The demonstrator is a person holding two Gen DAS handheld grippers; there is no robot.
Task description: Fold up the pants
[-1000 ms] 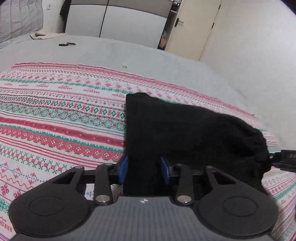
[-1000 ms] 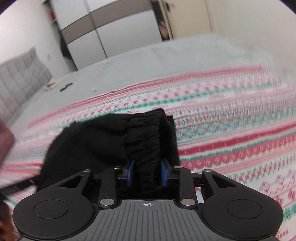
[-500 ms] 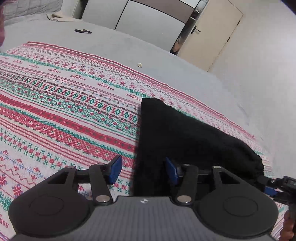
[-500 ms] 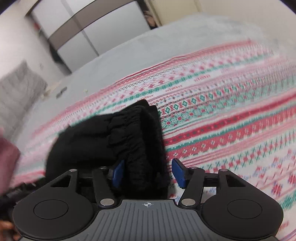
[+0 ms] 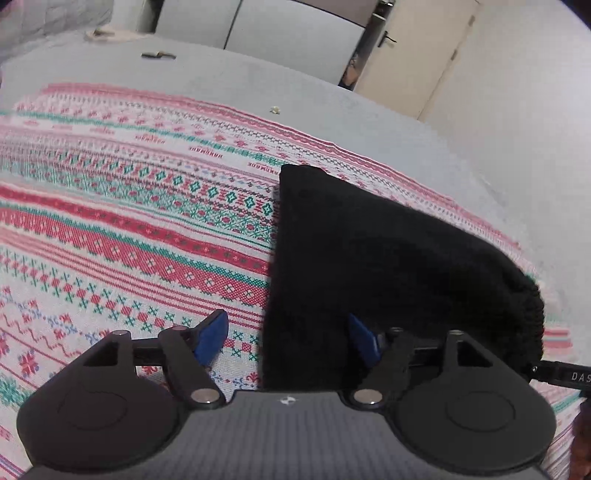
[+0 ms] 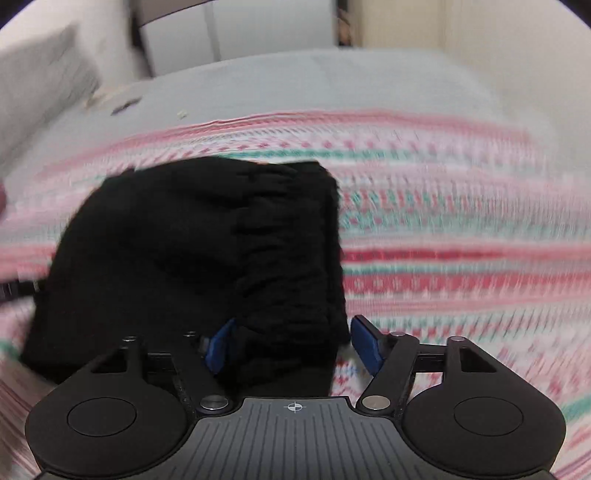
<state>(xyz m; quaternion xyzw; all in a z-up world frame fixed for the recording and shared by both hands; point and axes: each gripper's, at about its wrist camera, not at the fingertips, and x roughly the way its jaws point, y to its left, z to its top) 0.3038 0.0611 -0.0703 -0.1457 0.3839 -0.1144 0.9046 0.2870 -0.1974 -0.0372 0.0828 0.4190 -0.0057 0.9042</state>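
The black pants [image 5: 369, 258] lie folded into a compact bundle on the patterned blanket [image 5: 129, 240]. My left gripper [image 5: 288, 339] is open, its blue pads spread wide around the bundle's near left corner. In the right wrist view the pants [image 6: 207, 251] show their gathered waistband on the right side. My right gripper [image 6: 291, 343] is open, its pads straddling the near right edge of the bundle. The tip of the right gripper [image 5: 561, 376] shows at the bundle's right end in the left wrist view.
The red, green and white blanket covers a grey bed [image 5: 258, 81]. A small dark object [image 5: 158, 55] and a crumb [image 5: 275, 109] lie on the grey sheet. Wardrobe doors [image 5: 288, 26] and a room door [image 5: 417, 51] stand behind. The right wrist view is motion-blurred.
Both grippers were shut on the pants one second ago and have opened, letting go. Both have drawn back a little; the bundle stays on the blanket.
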